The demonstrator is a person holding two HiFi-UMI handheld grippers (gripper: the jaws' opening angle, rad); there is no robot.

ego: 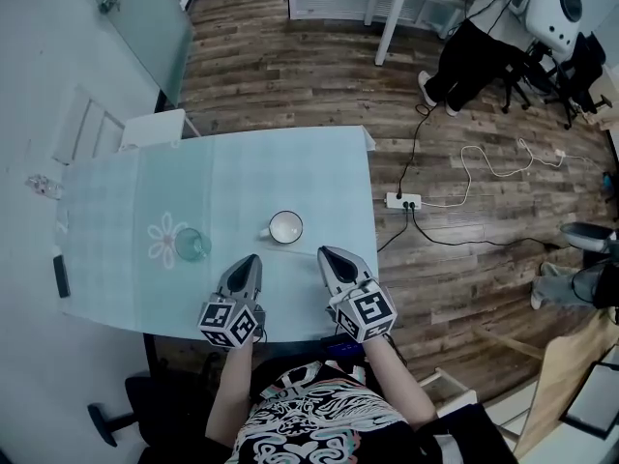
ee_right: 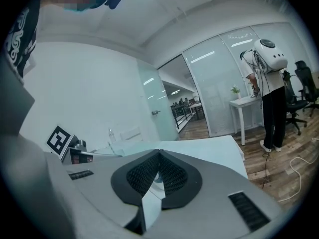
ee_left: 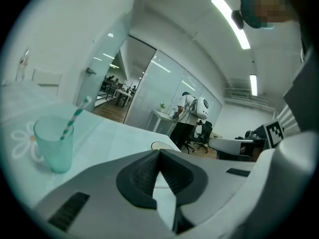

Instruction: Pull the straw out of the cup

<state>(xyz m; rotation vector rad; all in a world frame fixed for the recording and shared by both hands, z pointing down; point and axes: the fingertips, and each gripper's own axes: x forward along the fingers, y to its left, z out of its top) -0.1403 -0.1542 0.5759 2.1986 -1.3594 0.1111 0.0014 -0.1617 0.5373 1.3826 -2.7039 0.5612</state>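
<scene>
Teal-and-white stripes run up the straw (ee_left: 75, 117), which stands tilted in a see-through teal cup (ee_left: 52, 148), its top leaning toward one o'clock past the rim. The cup (ego: 191, 246) sits on the pale blue worktop (ego: 116, 191), at the edge of a white flower print (ego: 162, 240). It is at about ten o'clock from the left claw (ego: 252, 258) and apart from it.

In the left gripper view the cup lies off at nine o'clock of the left claw (ee_left: 159, 151), whose jaws are pressed together with nothing between them. A white mug (ego: 285, 227) stands at twelve o'clock, just beyond the two claw tips. The right claw (ego: 325, 252) is at three o'clock of the left one. The right gripper view shows the right claw (ee_right: 159, 152) closed and empty too. Each claw carries a cube (ego: 232, 324) with black-and-white square markers.
</scene>
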